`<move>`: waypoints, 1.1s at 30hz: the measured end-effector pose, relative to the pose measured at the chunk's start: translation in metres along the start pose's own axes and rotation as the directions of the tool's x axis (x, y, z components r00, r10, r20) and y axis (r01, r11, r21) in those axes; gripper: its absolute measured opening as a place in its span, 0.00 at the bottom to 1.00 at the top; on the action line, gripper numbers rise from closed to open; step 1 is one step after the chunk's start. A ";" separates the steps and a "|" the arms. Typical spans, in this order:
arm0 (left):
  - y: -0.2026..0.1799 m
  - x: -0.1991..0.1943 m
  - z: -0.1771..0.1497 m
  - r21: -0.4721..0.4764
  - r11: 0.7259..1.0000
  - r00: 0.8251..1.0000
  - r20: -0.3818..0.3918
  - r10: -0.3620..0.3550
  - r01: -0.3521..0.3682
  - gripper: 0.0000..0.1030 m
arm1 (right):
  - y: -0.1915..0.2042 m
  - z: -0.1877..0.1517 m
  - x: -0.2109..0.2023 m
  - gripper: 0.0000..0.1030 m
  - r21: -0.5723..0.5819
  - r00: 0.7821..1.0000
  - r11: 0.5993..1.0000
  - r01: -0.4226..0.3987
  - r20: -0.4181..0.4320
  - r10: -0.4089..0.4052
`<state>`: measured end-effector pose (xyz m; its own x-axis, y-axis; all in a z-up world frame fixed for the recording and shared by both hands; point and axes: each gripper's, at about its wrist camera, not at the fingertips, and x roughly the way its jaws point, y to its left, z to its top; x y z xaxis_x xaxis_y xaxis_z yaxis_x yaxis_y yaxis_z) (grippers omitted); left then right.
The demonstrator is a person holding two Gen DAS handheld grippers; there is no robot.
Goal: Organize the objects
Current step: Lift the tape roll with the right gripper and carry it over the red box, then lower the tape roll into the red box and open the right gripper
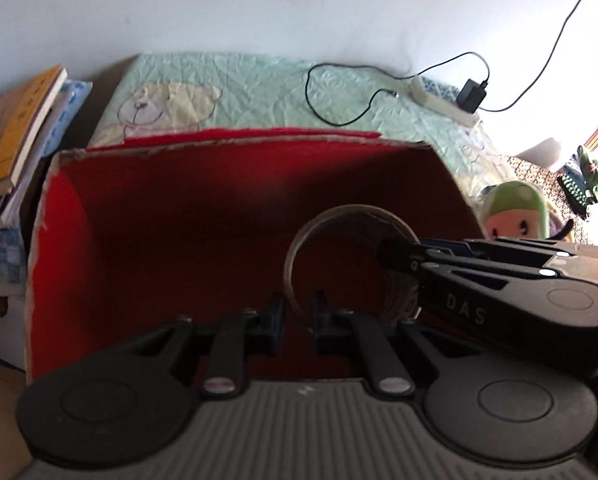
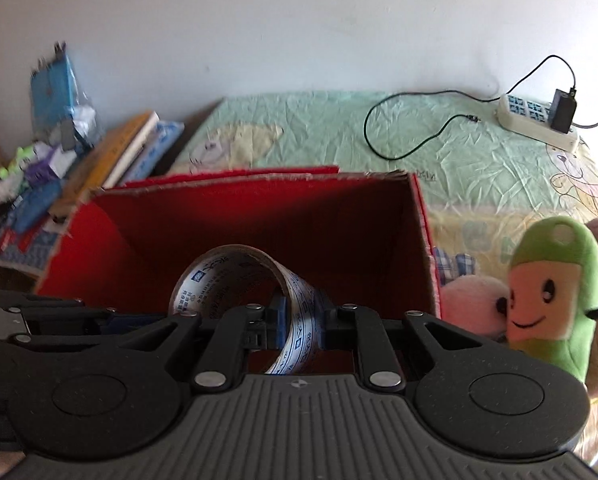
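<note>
**Tape roll held by two grippers over the red box**

Nearest the lens, the left gripper (image 1: 299,314) is seen clenched on the near rim of the tape roll (image 1: 349,264), while the right gripper (image 2: 301,320) is clamped on the roll's printed band from the other side. The roll is held above the open red box (image 1: 79,248), inside its right half and apparently clear of the floor. A slip may be judged possible: the band is thin, and an uneven release by one gripper could leave the roll hanging crooked or let it catch the box's frayed near rim. Right of the box, the green plush toy (image 2: 547,296) and a pink plush toy (image 2: 473,300) are pressed close to its wall and could be brushed on withdrawal. Left of the box a stack of books (image 1: 15,132) is found; behind it, on the green quilt (image 2: 439,184), a power strip (image 2: 539,122) with charger and black cable (image 2: 383,120) is laid, well apart
</note>
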<state>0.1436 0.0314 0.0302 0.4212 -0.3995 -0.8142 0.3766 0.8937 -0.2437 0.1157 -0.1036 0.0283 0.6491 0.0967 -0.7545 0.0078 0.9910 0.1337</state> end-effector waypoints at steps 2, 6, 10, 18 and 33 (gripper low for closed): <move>0.004 0.007 0.002 -0.005 1.000 1.000 -0.018 -0.001 0.001 0.06 | 0.004 0.003 0.008 0.13 -0.015 0.999 1.000 0.024 -0.023 -0.025; 0.011 0.020 0.004 -0.015 1.000 0.999 -0.053 0.001 -0.002 0.11 | 0.003 0.006 0.023 0.11 -0.006 0.996 0.999 0.043 -0.076 -0.043; 0.016 0.029 0.003 -0.010 1.000 0.997 -0.073 0.020 -0.021 0.25 | 0.003 0.005 0.034 0.10 0.004 0.991 0.998 0.061 -0.118 -0.060; 0.026 0.025 0.004 0.053 0.997 0.997 -0.044 0.060 -0.058 0.29 | -0.003 -0.001 0.044 0.12 0.056 0.987 0.994 0.090 -0.139 -0.081; 0.038 0.016 0.000 0.166 0.954 0.968 0.067 0.240 -0.248 0.40 | -0.018 0.003 0.013 0.21 0.211 0.997 0.976 -0.053 -0.052 0.065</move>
<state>0.1648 0.0592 0.0081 0.5539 -0.1859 -0.8116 0.3921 0.9181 0.0573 0.1260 -0.1201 0.0176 0.6077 0.1659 -0.7767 0.1338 0.9426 0.3060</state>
